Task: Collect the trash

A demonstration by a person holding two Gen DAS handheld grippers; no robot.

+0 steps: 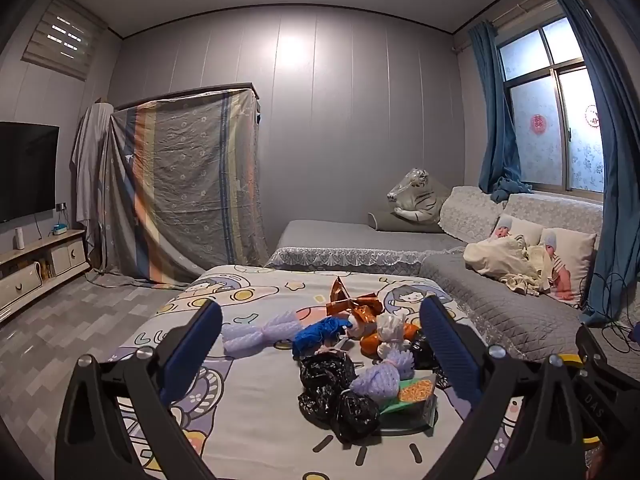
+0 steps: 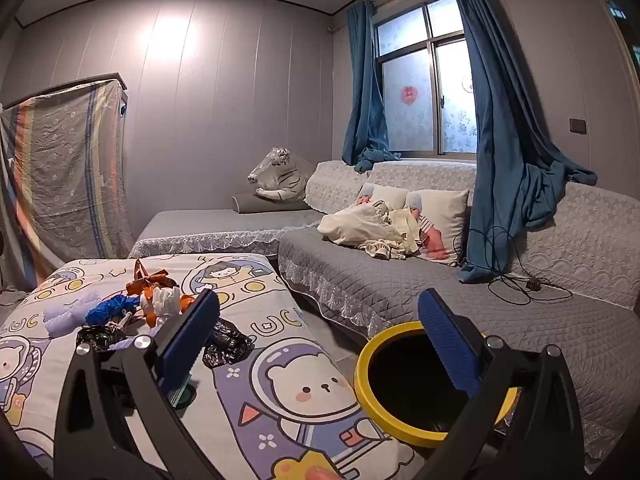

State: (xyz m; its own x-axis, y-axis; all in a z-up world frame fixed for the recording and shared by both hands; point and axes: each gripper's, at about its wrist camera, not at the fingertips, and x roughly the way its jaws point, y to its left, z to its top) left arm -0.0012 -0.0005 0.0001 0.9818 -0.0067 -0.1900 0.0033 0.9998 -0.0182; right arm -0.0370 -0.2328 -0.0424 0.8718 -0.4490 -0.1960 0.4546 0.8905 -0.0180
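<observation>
A pile of trash lies on the cartoon-print cloth of a low table (image 1: 256, 412): black plastic bags (image 1: 332, 392), lilac foam nets (image 1: 260, 330), a blue wad (image 1: 316, 332), an orange foil wrapper (image 1: 348, 302), white foam (image 1: 390, 332) and a green snack packet (image 1: 412, 396). My left gripper (image 1: 320, 354) is open and empty, just above and in front of the pile. My right gripper (image 2: 318, 350) is open and empty, to the right of the pile (image 2: 132, 308), over the table edge beside a yellow-rimmed bin (image 2: 368, 372).
A grey quilted sofa (image 2: 400, 280) with pillows, a blanket and a cable runs along the right, close behind the bin. A TV stand (image 1: 36, 268) is at the far left across open floor. A cloth-covered wardrobe (image 1: 180, 188) stands at the back.
</observation>
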